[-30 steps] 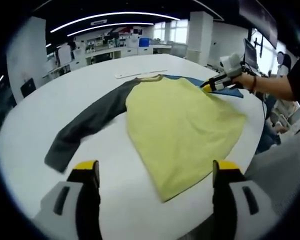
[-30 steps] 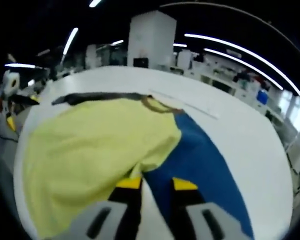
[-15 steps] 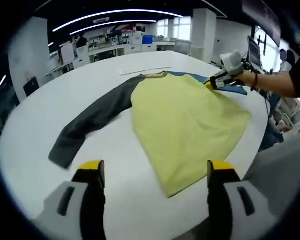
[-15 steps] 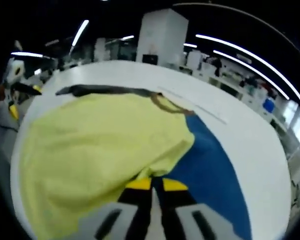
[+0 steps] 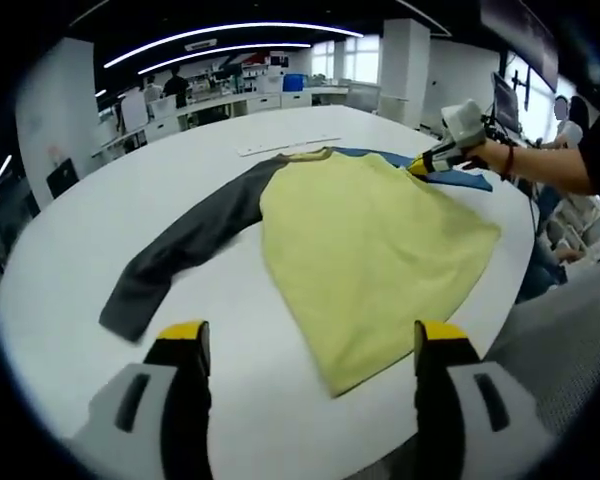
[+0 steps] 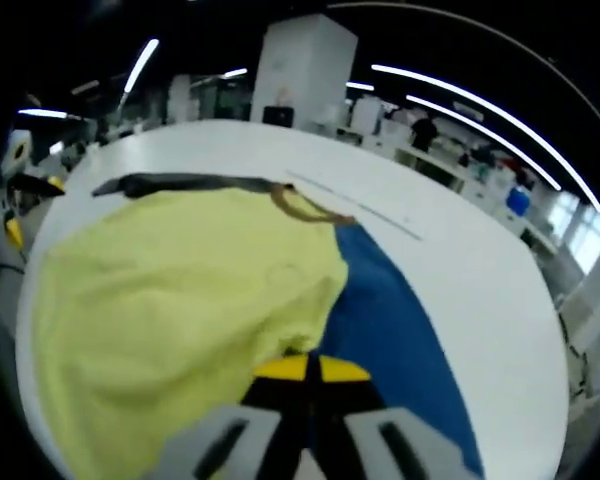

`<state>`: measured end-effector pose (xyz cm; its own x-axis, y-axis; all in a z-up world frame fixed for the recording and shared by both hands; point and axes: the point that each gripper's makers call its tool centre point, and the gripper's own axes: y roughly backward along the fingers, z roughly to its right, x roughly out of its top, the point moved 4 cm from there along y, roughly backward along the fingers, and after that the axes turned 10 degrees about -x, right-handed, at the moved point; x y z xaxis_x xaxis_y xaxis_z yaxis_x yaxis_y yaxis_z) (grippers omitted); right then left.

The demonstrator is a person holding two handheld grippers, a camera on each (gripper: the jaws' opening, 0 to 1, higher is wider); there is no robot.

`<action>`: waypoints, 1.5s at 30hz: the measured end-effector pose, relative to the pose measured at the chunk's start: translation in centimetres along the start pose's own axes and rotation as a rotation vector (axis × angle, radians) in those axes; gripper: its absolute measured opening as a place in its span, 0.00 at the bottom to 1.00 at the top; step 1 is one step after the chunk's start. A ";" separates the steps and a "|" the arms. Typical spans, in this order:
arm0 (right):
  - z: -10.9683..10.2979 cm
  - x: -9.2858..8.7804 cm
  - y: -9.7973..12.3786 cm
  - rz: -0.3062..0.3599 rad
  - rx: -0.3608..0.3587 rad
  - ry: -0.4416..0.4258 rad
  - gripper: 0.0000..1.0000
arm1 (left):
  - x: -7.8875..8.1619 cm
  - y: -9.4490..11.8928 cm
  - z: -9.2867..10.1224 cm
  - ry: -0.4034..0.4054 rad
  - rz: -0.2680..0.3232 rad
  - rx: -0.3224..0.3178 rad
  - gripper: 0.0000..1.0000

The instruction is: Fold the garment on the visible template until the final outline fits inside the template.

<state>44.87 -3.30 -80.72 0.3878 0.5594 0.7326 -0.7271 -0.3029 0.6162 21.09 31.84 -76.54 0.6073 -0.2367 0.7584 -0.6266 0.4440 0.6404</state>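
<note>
I am holding my left tongs (image 5: 305, 345) just above the near edge of the white table (image 5: 70, 240), its yellow-tipped jaws standing wide apart with nothing between them. Straight ahead of those jaws the shirt (image 5: 370, 240) is lying flat, its yellow body spreading away from me and its hem corner nearest to the gap between the jaws. Off to the left of the tongs the dark grey sleeve (image 5: 180, 250) is stretching out across the bare tabletop, cuff end closest to me.

Farther off, past the yellow body and to the right, I am working my right tongs (image 5: 420, 166) at the shirt's far side. In the right gripper view its two jaws are pressed together, tips touching, right where the yellow edge meets the blue sleeve (image 6: 390, 330); I judge they are clamped on that edge, though the pinched fold itself is hidden beneath the tips. Beyond them the collar (image 6: 300, 205) is lying near a thin pale strip on the table (image 6: 355, 205).

The cloth looks light, soft and limp, so I expect it to sag and drag rather than hold shape. I think the grey cuff or the near hem corner is the sensible place for the left tongs to take hold. I cannot make out the template's outline.
</note>
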 end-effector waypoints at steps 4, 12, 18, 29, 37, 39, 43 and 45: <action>1.1 0.2 0.1 0.007 -0.022 -0.087 0.00 | 0.0 0.0 0.2 0.001 -0.006 -0.006 0.81; 2.3 -0.2 0.7 -0.027 -0.071 -0.100 0.00 | 0.2 0.1 0.3 -0.009 0.005 -0.010 0.83; 2.6 -0.8 0.6 -0.055 -0.088 -0.098 0.00 | -0.1 0.2 0.3 -0.003 -0.003 -0.010 0.86; 2.9 -1.6 0.6 -0.111 -0.097 -0.191 0.03 | -0.3 0.3 0.0 0.009 0.000 -0.003 0.94; 4.4 -1.9 2.0 -0.110 -0.142 -0.355 0.28 | -0.2 0.2 0.1 0.004 0.007 -0.007 0.99; 4.4 -1.9 2.8 -0.104 -0.146 -0.385 0.34 | -0.3 0.2 0.2 0.005 0.002 -0.015 0.99; 5.0 -2.2 3.7 -0.099 -0.152 -0.422 0.42 | -0.3 0.1 0.4 0.005 0.004 -0.026 0.99; 5.7 -2.6 4.1 -0.099 -0.163 -0.439 0.45 | -0.2 0.0 0.5 0.003 0.006 -0.030 0.99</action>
<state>44.13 -10.42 -78.46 0.6372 0.1901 0.7469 -0.7399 -0.1202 0.6619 20.70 31.50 -76.64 0.6052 -0.2315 0.7616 -0.6152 0.4711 0.6321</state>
